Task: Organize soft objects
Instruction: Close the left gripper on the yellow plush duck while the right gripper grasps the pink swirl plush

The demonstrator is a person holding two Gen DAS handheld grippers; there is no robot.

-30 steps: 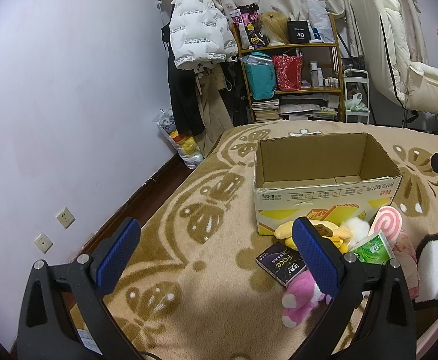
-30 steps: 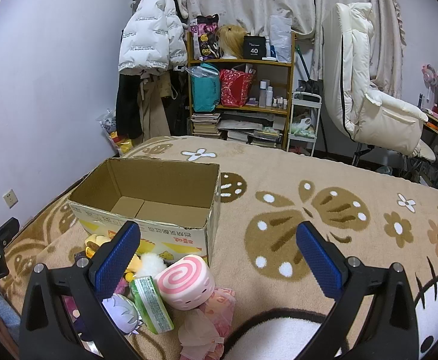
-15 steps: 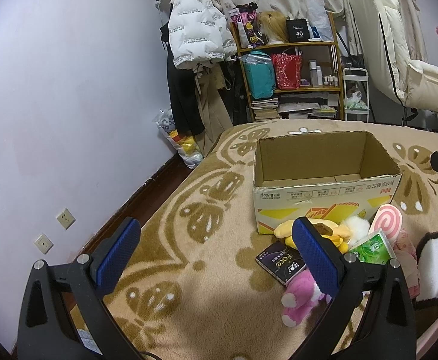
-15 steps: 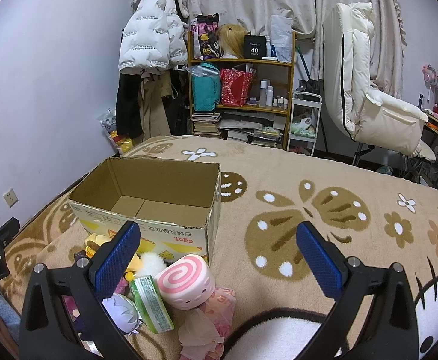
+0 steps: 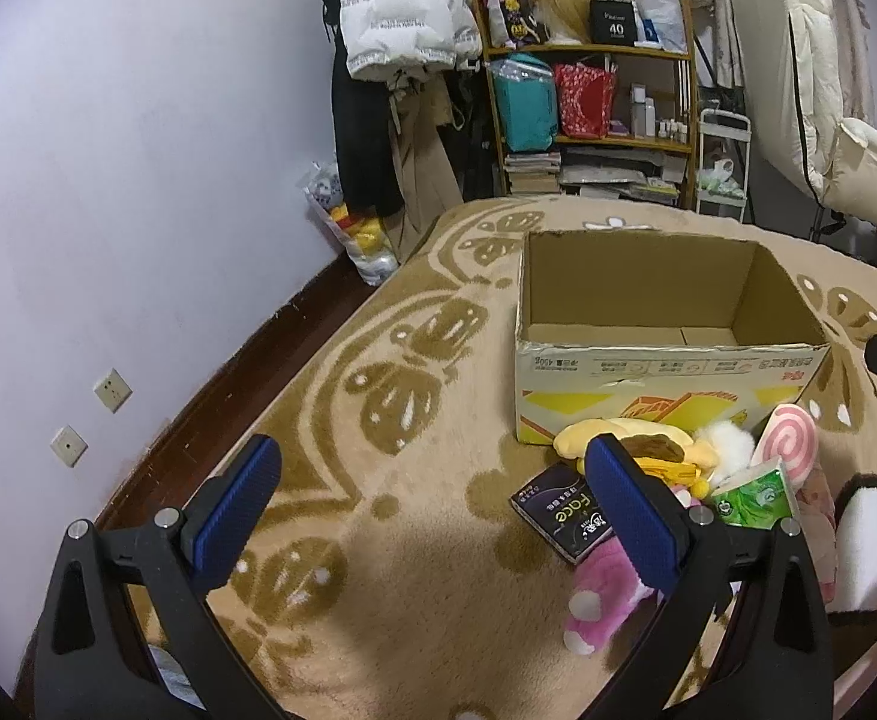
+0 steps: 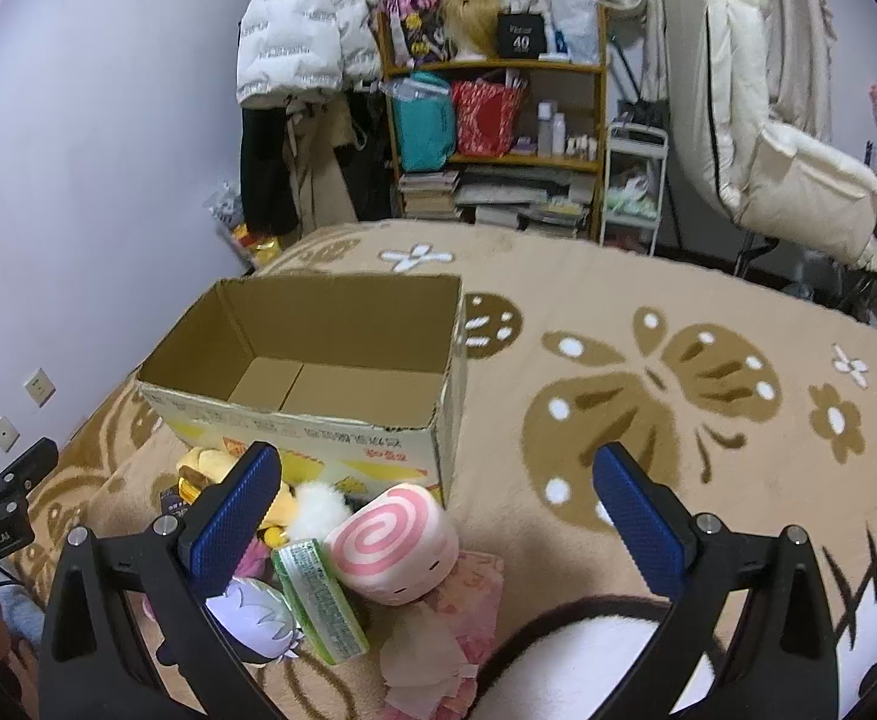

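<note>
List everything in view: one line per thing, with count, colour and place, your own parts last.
cardboard box: one, brown with yellow print, open and empty, on the blanket.
swirl plush: one, pink and white, in front of the box.
yellow plush: one, against the box front.
pink plush: one, nearest in the left wrist view.
dark tissue pack: one, black, left of the pile.
green tissue pack: one, beside the swirl plush.
purple-haired plush: one, pile's near edge.
blanket: one, tan with brown butterflies.
shelf: one, wooden, back wall.
puffer jacket: one, white, hanging.
chair: one, cream, right.
left gripper: jaws open, blue pads.
right gripper: jaws open, blue pads.
</note>
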